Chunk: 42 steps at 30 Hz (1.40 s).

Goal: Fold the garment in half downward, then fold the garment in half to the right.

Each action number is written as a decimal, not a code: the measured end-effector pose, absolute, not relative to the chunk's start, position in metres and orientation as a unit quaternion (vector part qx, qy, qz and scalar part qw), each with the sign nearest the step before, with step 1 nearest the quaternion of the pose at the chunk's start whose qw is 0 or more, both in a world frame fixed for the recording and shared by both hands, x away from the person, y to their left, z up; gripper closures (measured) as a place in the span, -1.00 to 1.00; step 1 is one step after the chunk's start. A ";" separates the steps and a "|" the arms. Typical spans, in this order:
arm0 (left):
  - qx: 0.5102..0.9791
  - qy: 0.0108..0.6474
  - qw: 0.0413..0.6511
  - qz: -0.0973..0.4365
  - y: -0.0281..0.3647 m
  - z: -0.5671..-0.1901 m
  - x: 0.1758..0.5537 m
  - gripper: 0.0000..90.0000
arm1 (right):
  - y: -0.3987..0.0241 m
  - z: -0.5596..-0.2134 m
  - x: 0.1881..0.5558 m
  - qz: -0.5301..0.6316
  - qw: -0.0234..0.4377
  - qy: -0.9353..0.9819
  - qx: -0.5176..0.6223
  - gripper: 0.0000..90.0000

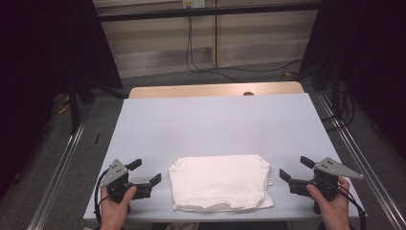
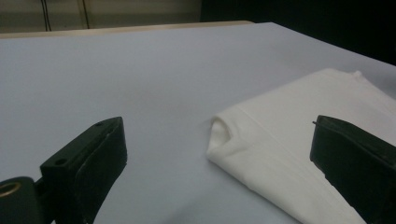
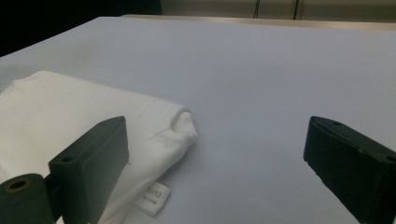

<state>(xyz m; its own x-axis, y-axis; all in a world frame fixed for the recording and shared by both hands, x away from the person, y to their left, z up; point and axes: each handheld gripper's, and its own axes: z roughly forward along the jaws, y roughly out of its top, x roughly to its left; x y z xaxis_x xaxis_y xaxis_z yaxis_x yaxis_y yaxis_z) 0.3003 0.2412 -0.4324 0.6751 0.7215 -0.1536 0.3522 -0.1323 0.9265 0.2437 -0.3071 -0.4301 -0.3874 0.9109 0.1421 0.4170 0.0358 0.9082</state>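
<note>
Two tools flank a folded white cloth (image 1: 219, 182) near the counter's (image 1: 215, 120) front edge.

Left tool (image 1: 145, 172) sits just left of the cloth, jaws spread wide and holding nothing; in the left gripper view the cloth's folded corner lies between and beyond its jaws. Right tool (image 1: 293, 168) sits just right of the cloth, jaws likewise spread and free. A small label (image 3: 154, 196) sticks out from under the cloth's right edge, flat on the pale blue counter.
</note>
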 end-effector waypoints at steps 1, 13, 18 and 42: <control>0.732 0.368 0.545 0.180 0.244 -0.432 0.299 -0.91 | -0.309 -0.430 0.242 0.491 0.256 0.670 0.495 -0.86; 0.697 0.402 0.542 0.244 0.270 -0.427 0.285 -0.92 | -0.325 -0.431 0.230 0.486 0.318 0.639 0.504 -0.87; 0.697 0.397 0.547 0.238 0.265 -0.427 0.287 -0.93 | -0.327 -0.432 0.231 0.485 0.314 0.639 0.508 -0.87; 0.752 0.364 0.535 0.129 0.255 -0.427 0.302 -0.89 | -0.298 -0.434 0.244 0.479 0.221 0.719 0.453 -0.92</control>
<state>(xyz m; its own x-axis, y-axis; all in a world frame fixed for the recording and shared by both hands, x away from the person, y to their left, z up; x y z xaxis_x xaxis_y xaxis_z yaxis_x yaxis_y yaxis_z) 0.3022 0.2547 -0.4275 0.7014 0.6852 -0.1962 0.4100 -0.1627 0.8975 0.2443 -0.2975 -0.4337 -0.4922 0.8629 0.1148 0.4390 0.1322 0.8887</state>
